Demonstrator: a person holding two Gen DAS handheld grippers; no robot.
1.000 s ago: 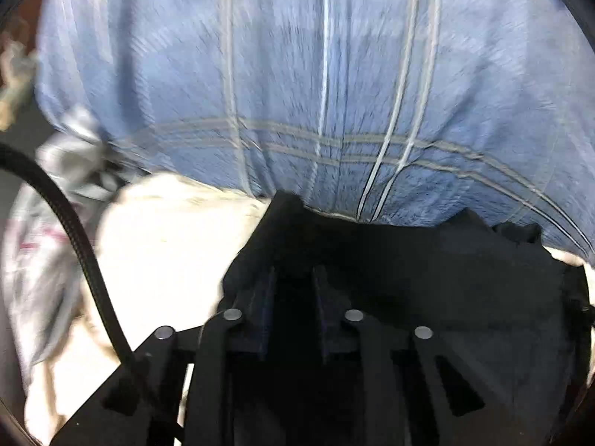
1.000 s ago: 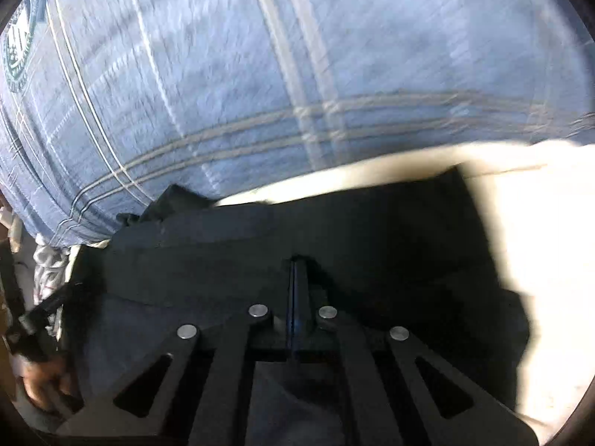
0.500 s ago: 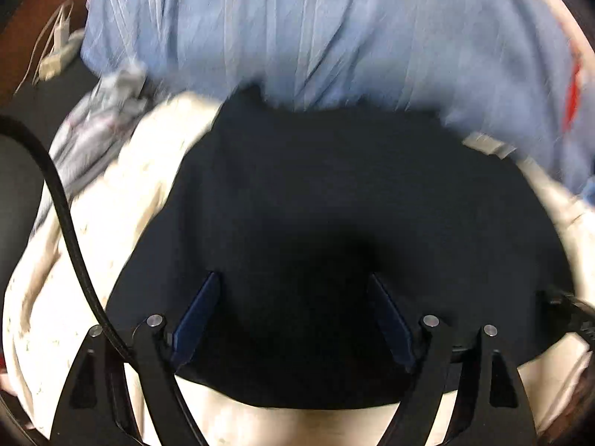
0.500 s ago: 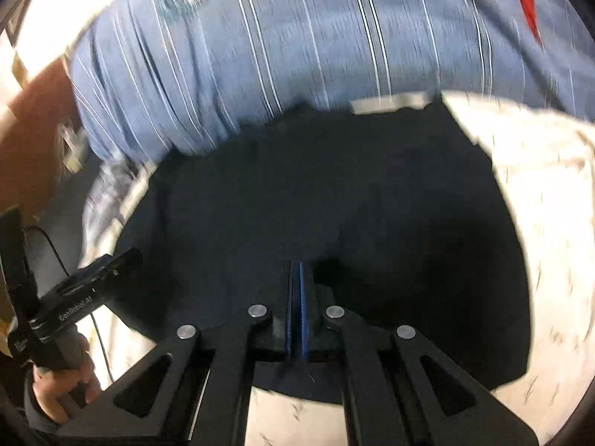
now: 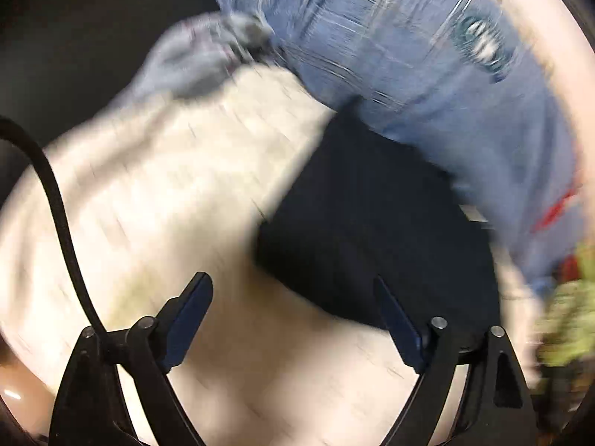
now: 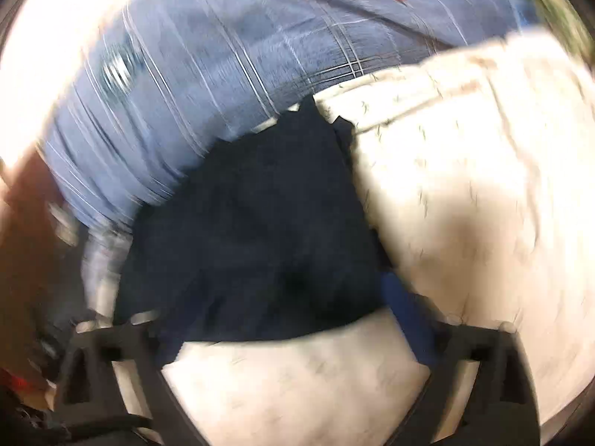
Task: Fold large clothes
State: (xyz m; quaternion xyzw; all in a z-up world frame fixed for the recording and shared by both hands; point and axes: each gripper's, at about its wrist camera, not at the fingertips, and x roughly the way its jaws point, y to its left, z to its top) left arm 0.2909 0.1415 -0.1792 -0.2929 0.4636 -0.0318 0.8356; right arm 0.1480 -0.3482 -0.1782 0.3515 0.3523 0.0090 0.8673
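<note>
Both hand-held grippers, left point(image 5: 293, 316) and right point(image 6: 282, 334), have just sprung open, released. Your dark garment point(image 5: 372, 230) lies folded on the pale cover point(image 5: 167, 186), so nothing needs holding.

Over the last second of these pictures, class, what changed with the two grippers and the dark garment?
Both grippers let go of the dark garment. The left gripper and right gripper have just been opening their jaws and pulled back; the cloth now lies flat, unpinched. The blue plaid fabric and cream sheet stayed put.

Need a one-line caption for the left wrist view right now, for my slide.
Open left tool above the cream cover, dark garment lying flat ahead, blue checked cloth beyond; nothing between the jaws.
</note>
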